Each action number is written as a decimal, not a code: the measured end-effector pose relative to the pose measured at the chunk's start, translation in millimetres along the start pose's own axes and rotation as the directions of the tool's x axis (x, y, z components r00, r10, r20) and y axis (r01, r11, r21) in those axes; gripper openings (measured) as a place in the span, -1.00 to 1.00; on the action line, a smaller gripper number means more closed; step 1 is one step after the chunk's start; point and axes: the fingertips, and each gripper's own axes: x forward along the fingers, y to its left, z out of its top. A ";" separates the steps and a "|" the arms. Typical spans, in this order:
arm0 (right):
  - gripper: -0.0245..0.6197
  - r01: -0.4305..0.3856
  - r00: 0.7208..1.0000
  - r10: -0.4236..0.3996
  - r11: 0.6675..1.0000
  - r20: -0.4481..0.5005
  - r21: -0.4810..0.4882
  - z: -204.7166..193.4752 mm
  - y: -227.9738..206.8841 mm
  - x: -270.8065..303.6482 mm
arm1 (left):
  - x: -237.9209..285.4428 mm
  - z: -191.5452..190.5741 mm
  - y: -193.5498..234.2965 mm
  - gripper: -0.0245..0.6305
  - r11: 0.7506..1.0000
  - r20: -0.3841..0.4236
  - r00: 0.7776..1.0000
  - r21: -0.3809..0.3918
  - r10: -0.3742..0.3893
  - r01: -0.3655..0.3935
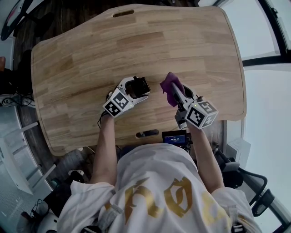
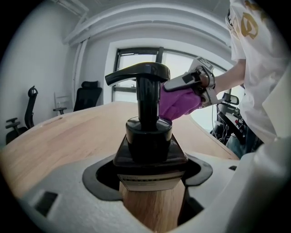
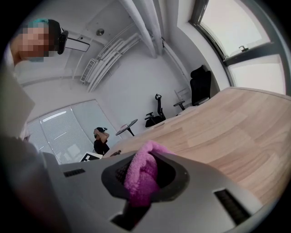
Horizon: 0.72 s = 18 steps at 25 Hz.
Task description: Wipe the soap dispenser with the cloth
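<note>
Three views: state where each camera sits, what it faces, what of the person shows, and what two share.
Head view: on the person's head, steeply down at the table; forearms, shirt, left gripper and right gripper.
Left gripper view: on that gripper, along jaws shut on the soap dispenser, towards windows; right arm, shirt.
Right gripper view: on that gripper, along jaws shut on the cloth, across the table; shirt.
Shared: head and left gripper views show soap dispenser and cloth.

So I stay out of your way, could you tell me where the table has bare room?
The table is bare across its far half, up to the slot at the far edge, and on both flanks. It is crowded only near the person, where the left gripper holds the soap dispenser beside the right gripper with the cloth.
</note>
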 end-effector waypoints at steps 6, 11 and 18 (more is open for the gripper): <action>-0.82 0.004 1.000 -0.004 1.000 0.006 -0.018 0.5 3.9 -3.3 | 2.5 -11.6 -5.5 0.16 0.998 -0.098 0.995 0.068 0.015 -0.008; -0.82 0.016 1.000 -0.016 0.999 0.020 -0.032 4.3 6.5 -7.4 | 4.4 -14.0 -4.7 0.16 0.998 -0.124 0.992 0.061 0.034 -0.026; -0.82 0.045 0.998 -0.043 0.998 0.035 -0.050 7.4 13.0 -18.6 | -6.5 -18.1 -0.4 0.16 0.994 -0.186 0.980 0.089 0.076 -0.061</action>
